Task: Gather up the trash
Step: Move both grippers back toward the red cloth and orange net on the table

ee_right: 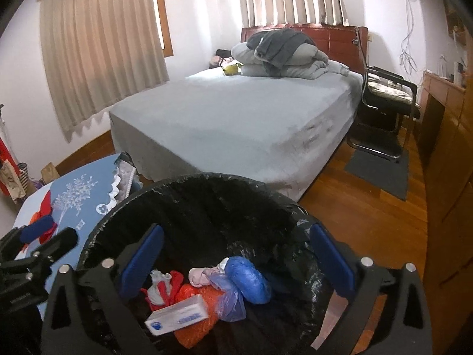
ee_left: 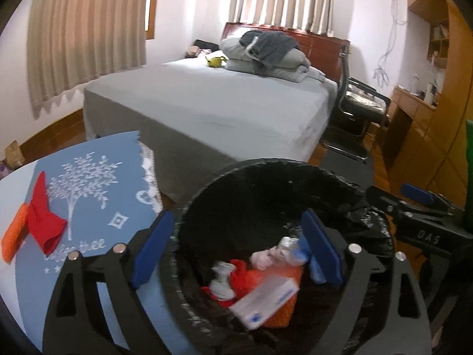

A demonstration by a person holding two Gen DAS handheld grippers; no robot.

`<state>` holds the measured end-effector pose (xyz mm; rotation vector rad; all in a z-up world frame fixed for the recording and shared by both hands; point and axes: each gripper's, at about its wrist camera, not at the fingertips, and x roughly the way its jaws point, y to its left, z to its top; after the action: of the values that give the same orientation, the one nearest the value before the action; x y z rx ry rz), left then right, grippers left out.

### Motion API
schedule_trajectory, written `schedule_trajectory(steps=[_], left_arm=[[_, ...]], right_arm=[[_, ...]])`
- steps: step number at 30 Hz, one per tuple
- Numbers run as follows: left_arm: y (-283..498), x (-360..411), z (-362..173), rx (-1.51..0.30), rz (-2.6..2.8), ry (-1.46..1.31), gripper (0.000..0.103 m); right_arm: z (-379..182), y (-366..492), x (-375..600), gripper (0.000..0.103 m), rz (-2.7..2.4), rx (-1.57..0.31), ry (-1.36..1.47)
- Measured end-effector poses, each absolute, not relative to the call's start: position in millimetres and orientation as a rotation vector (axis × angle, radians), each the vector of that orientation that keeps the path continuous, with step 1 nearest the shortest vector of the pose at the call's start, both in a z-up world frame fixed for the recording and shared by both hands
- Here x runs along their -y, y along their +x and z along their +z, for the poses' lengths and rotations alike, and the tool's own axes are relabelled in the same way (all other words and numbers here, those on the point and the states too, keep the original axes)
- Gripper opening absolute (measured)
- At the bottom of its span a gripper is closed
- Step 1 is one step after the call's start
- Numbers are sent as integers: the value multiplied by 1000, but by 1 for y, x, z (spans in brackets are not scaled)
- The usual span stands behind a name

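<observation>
nearest the lens: left gripper, blue pads spread wide over the bin, nothing between them. likewise the right gripper, jaws parted wide above the same bin, pinching nothing; probably parked there because loads go down from above the mouth.

inside the bin, on the black liner: a white tissue pack lying flat toward the near wall, on top of orange mesh wrapping; a blue plastic wad just beyond the pack, touching a pale pink scrap; red and grey bits left of the pack. heaped loose and low, as dropped things settle, with plenty of room above.

left of the bin, on the round table: a blue cloth with a white tree print, and on it a red scrap touching an orange one, both well apart from the bin rim. likely the remaining trash, though blur makes paper or fabric hard to tell.

beyond the bin: a grey bed with folded bedding stacked at its far end, a black chair right of that.

judged stage: mostly collected, 2 scraps left on the table; next call, a swing of the left gripper to the red piece, closing low enough to avoid bunching the cloth beneath.
</observation>
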<state>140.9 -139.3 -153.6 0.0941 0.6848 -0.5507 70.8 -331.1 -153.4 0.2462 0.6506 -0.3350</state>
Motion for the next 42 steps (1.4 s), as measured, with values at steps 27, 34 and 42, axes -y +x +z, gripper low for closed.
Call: schedule_trajectory(steps=[27,34,42], left_arm=[[161,-47,-153,-667,-142,20,91],[182,-107,-164,-678,-20,3,91],[215,-161,-188,-733,69,5,91]], right_arm=[[-141,140,194,97,-67,-628,147],[-149,176,140,97,4,-629,128],[-166,217,90,97,68,-662,108]])
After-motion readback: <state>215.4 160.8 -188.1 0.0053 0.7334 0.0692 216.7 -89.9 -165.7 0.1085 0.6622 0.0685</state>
